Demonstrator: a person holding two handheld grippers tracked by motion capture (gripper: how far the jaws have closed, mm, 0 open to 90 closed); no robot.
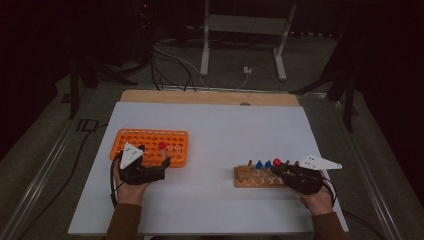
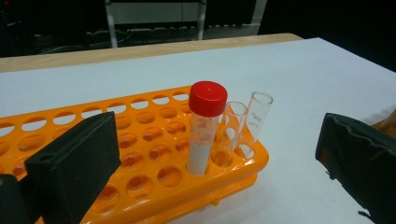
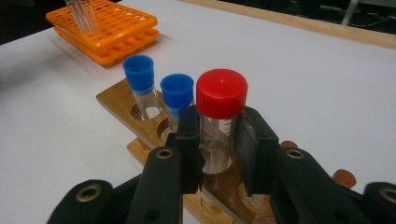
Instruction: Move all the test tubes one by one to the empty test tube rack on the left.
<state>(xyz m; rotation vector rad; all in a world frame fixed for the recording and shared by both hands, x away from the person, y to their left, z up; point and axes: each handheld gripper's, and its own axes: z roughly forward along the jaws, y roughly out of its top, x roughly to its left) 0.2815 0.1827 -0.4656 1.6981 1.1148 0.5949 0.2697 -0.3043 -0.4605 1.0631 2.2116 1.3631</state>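
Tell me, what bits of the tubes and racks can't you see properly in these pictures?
- Right gripper view: the lower part of the red-capped tube is hidden by the right gripper and the wooden rack.
- Left gripper view: the orange rack is partly covered by the open left gripper's near jaw and cut off by the left edge.
- High view: the clear tubes' printed marks are too small and dim to read.

glossy orange plastic rack [image 2: 140, 154], clear glass tubes [image 2: 233, 126], varnished wooden rack [image 3: 126, 112], matt white tabletop [image 1: 225, 130].
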